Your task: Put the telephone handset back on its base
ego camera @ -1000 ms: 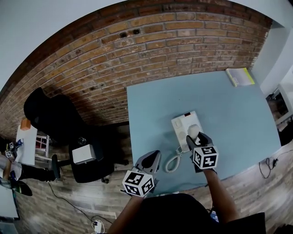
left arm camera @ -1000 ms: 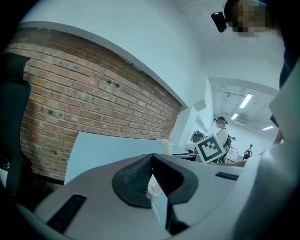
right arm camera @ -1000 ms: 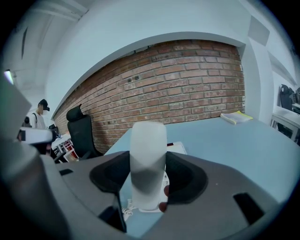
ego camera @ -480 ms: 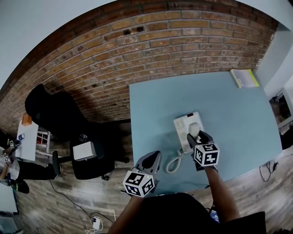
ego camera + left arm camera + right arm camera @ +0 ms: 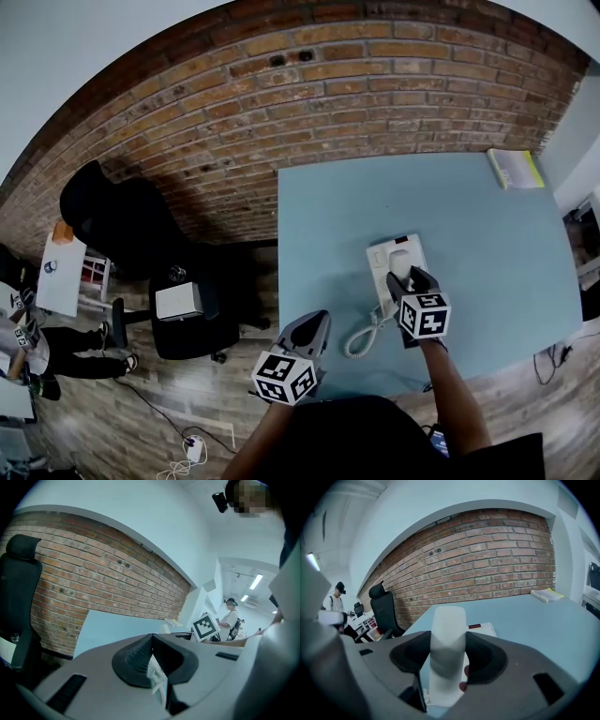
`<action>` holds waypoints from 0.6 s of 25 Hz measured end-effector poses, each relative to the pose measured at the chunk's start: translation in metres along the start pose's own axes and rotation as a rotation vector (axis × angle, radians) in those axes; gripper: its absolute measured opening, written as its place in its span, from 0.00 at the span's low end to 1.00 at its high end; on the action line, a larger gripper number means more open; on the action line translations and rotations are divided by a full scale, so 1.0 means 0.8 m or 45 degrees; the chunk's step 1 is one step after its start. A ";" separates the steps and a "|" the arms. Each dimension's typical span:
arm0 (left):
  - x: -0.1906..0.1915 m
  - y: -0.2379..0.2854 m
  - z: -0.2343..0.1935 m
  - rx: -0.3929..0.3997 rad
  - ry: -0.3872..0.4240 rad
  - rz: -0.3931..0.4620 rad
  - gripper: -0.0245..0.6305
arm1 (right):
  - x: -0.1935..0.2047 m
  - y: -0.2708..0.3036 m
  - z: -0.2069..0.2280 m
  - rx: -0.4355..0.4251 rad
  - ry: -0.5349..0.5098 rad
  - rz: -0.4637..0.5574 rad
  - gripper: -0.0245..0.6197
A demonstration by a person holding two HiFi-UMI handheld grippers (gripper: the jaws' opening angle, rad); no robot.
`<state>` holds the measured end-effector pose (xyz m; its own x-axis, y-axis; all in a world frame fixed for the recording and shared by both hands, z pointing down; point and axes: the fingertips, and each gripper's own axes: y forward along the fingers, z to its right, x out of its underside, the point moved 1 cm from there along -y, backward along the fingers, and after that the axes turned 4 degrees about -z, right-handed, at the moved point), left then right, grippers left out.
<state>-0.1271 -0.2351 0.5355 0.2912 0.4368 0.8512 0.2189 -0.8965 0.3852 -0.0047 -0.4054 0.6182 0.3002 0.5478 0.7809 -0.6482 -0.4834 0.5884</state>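
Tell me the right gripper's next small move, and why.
Probably ease it straight down. The right gripper has its jaws shut on the handset, which hangs over the base. Whether it already rests on the base is unclear, so lower before opening.

right claw (image 5: 407, 278) has edged the handset (image 5: 400, 263) further over its base (image 5: 382, 255).

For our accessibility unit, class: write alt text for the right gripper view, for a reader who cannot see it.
A white telephone handset is clamped in the jaws of the right gripper, with the white base just beyond it on a light blue table. A brick wall runs behind.
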 end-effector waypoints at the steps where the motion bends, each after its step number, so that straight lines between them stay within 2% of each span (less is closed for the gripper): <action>1: -0.001 0.000 -0.001 -0.006 -0.001 0.000 0.05 | 0.000 0.004 0.000 -0.001 -0.005 -0.009 0.41; 15: -0.003 0.004 -0.007 -0.053 0.001 -0.008 0.05 | 0.005 0.047 -0.005 -0.025 -0.065 -0.070 0.41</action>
<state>-0.1327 -0.2393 0.5369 0.2896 0.4421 0.8489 0.1815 -0.8962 0.4048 -0.0305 -0.4183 0.6426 0.3708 0.5370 0.7577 -0.6433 -0.4399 0.6267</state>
